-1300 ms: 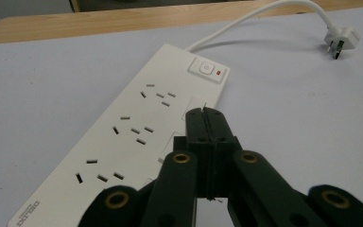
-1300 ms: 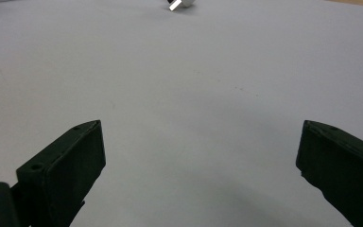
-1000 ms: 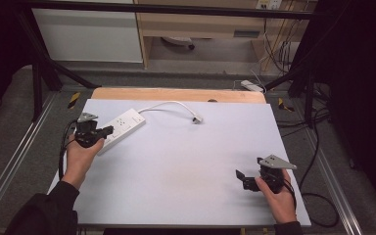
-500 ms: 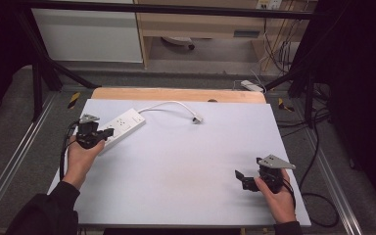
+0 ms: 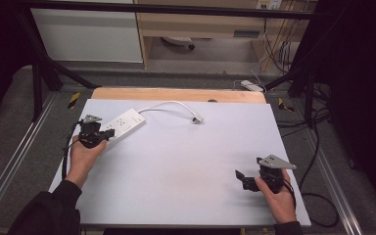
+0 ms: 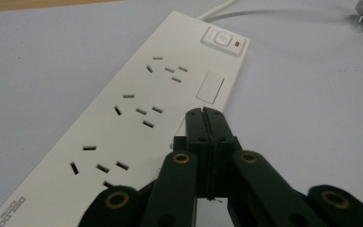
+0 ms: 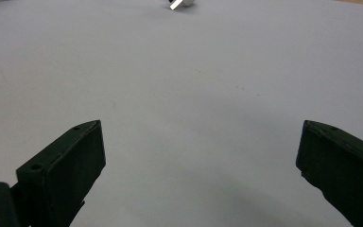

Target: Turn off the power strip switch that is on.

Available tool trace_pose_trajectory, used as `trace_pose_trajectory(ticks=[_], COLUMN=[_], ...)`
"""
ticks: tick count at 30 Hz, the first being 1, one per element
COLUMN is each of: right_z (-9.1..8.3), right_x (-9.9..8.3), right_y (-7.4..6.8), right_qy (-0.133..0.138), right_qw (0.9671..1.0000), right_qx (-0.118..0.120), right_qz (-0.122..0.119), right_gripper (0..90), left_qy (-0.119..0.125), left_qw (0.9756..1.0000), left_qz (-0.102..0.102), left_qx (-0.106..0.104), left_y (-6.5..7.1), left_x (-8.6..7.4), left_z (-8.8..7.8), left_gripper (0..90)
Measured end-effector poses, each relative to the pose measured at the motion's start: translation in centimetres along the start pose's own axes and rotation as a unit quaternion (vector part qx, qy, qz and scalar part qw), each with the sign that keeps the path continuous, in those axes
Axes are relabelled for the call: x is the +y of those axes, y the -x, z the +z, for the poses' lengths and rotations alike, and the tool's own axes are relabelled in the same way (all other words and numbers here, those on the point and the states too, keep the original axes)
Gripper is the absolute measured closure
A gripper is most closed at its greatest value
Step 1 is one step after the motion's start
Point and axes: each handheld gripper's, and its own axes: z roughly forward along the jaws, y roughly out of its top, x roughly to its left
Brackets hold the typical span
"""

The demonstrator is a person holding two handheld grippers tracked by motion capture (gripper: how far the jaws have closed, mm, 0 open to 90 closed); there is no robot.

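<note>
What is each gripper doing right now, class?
Left gripper: shut, holding nothing, over the power strip.
Right gripper: open, holding nothing, above the table.

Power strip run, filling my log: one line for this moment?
left gripper: shut, over power strip | right gripper: open, empty | plug: loose

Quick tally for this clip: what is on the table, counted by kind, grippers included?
White power strip, with its cable and plug: 1
Handheld black grippers: 2, the left gripper with jaws shut over the strip, the right gripper with jaws open above bare table
Total: 3
</note>
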Motion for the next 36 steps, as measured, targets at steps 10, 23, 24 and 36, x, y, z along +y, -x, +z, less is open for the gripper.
trace_pose_trajectory(ticks=[10, 23, 24, 36], right_z=[0.0, 0.0, 0.0, -0.1], right_x=[0.0, 0.0, 0.0, 0.0], right_y=[0.0, 0.1, 0.1, 0.1], right_qy=[0.000, 0.002, 0.002, 0.002], right_qw=[1.0000, 1.0000, 1.0000, 1.0000], right_qx=[0.002, 0.002, 0.002, 0.003], right_qz=[0.000, 0.000, 0.000, 0.001], right_gripper=[2.6, 2.6, 2.6, 2.6], left_qy=[-0.004, -0.009, -0.010, -0.012], left_qw=[1.0000, 0.9999, 0.9999, 0.9998], left_qz=[0.001, 0.002, 0.001, 0.001], left_qx=[0.009, 0.012, 0.012, 0.013], left_y=[-0.2, -0.3, -0.3, -0.4], left_x=[-0.1, -0.2, -0.2, -0.2], left_z=[0.6, 1.1, 1.2, 1.4], left_gripper=[90.0, 90.0, 90.0, 90.0])
